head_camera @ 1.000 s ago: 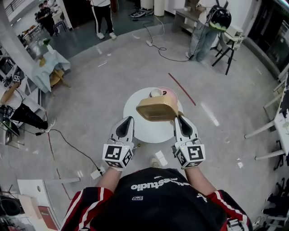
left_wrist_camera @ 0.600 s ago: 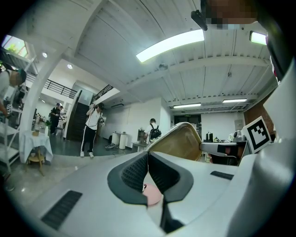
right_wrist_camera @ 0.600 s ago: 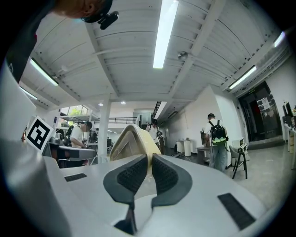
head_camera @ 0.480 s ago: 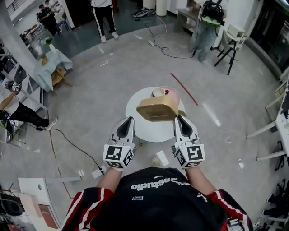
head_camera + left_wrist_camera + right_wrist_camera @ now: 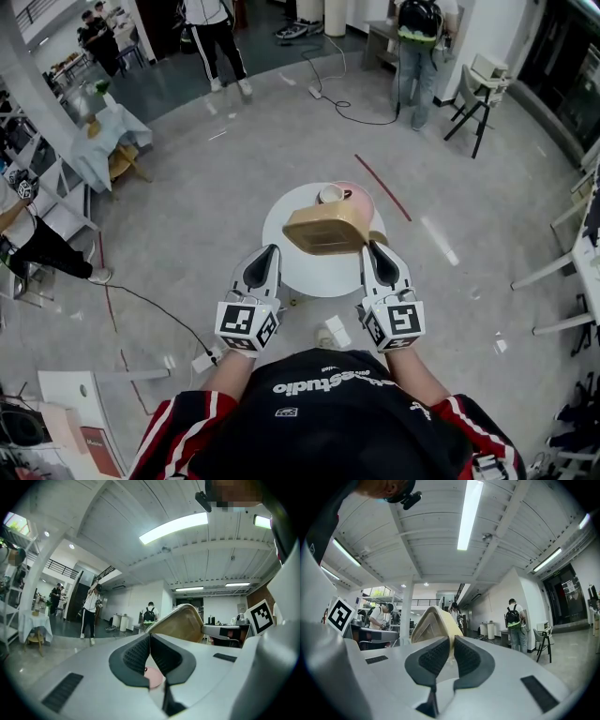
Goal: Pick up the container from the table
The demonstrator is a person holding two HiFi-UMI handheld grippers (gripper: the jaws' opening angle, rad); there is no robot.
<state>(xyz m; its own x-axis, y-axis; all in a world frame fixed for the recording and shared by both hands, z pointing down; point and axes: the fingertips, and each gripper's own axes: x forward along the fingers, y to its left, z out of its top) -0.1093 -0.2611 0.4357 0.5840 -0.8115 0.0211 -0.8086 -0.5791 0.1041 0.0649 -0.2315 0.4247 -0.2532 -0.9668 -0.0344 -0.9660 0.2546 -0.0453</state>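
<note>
The container [image 5: 326, 228] is a tan, shallow rectangular tray, tilted and held in the air above the round white table [image 5: 300, 274]. My right gripper [image 5: 371, 247] is shut on its near right rim; in the right gripper view the pads pinch the container's [image 5: 433, 623] edge at my right gripper [image 5: 451, 641]. My left gripper [image 5: 268, 251] hovers level at the table's near left edge, apart from the tray. In the left gripper view its jaws meet at my left gripper [image 5: 149, 637] with nothing between them, and the container [image 5: 183, 625] shows beyond to the right.
A pink plate [image 5: 358, 196] and a white cup [image 5: 328, 193] sit on the table's far side, partly hidden by the tray. A small white box [image 5: 335, 330] lies on the floor by my feet. Cables, chairs and people stand around the room.
Both grippers and the lifted container have stayed where they were. People in the background have walked a little.
</note>
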